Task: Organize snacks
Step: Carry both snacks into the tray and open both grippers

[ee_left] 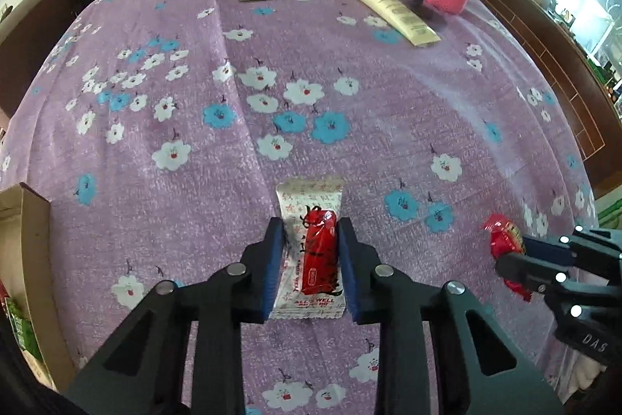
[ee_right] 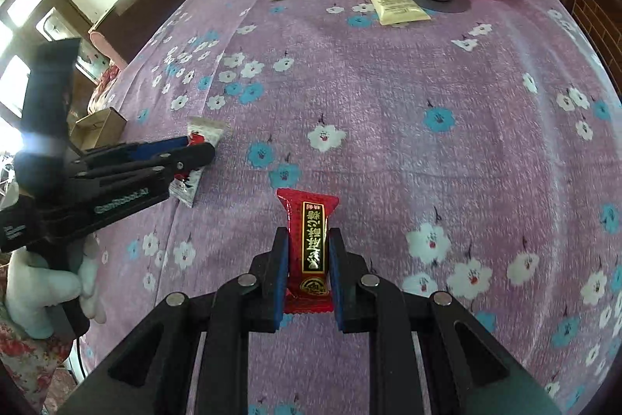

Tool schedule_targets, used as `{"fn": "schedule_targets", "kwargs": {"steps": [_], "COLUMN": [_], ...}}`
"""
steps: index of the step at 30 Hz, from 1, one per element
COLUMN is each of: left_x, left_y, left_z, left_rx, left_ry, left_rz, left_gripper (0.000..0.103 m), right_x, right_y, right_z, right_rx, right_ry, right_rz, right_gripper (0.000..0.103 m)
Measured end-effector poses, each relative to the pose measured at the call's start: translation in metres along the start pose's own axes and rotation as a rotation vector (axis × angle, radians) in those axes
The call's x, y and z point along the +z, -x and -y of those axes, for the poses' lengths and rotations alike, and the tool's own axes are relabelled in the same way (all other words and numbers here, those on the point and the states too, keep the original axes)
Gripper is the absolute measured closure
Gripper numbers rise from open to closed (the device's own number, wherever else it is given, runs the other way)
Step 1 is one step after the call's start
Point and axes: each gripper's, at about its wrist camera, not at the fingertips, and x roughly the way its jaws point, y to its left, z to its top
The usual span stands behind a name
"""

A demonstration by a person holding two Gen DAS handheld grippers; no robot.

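the left gripper (ee_left: 310, 251) is clenched on the white-and-red snack packet (ee_left: 311, 255), the right gripper (ee_right: 309, 267) on the red candy bar (ee_right: 310, 251). each wrapper's long axis runs along its fingers. the cardboard box (ee_left: 35, 259) at the table's left edge lies nearer the left hand.

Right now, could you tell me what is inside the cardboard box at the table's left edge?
In the left wrist view, the cardboard box shows green packaging at the frame's edge; everything else inside is cut off or hidden by its wall.
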Motion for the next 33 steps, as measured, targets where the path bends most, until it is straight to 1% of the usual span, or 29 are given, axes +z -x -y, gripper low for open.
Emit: {"fn": "schedule_targets", "kwargs": {"steps": [7,9,12,15,17,20,23,24,28,31,33], "left_x": [-0.011,-0.017,-0.026,-0.036,-0.045,-0.063,-0.084,-0.092,-0.12,-0.138,-0.146], "left_y": [0.011,0.02,0.037,0.067,0.085,0.114,0.141,0.15,0.173,0.183,0.186], "left_z": [-0.011,-0.016,-0.024,-0.043,-0.058,-0.085,-0.113,-0.124,-0.157,-0.171,-0.181], "left_rx": [-0.011,0.006,0.025,0.011,0.019,0.036,0.077,0.104,0.185,0.234,0.237], "left_ry": [0.039,0.047,0.06,0.117,0.159,0.217,0.268,0.286,0.33,0.344,0.362], "left_rz": [0.006,0.019,0.041,0.076,0.1,0.128,0.146,0.152,0.162,0.165,0.161], "left_gripper": [0.077,0.077,0.077,0.077,0.077,0.077,0.077,0.077,0.077,0.077,0.077], "right_x": [-0.005,-0.005,-0.005,-0.004,-0.003,-0.001,0.001,0.002,0.005,0.004,0.002], "right_y": [0.003,0.003,0.004,0.004,0.005,0.003,-0.001,-0.003,-0.009,-0.014,-0.016], "right_z": [-0.003,-0.008,-0.015,-0.025,-0.034,-0.054,-0.082,-0.095,-0.141,-0.176,-0.198], "right_rx": [0.013,0.01,0.012,0.018,0.03,0.051,0.078,0.096,0.137,0.157,0.171], "right_ry": [-0.033,-0.028,-0.021,-0.009,0.0,0.022,0.06,0.074,0.137,0.186,0.213], "right_rz": [0.002,0.006,0.008,0.008,0.009,0.009,0.009,0.006,0.002,-0.004,-0.009], "right_gripper": [0.085,0.085,0.085,0.085,0.085,0.086,0.086,0.086,0.086,0.086,0.086]}}
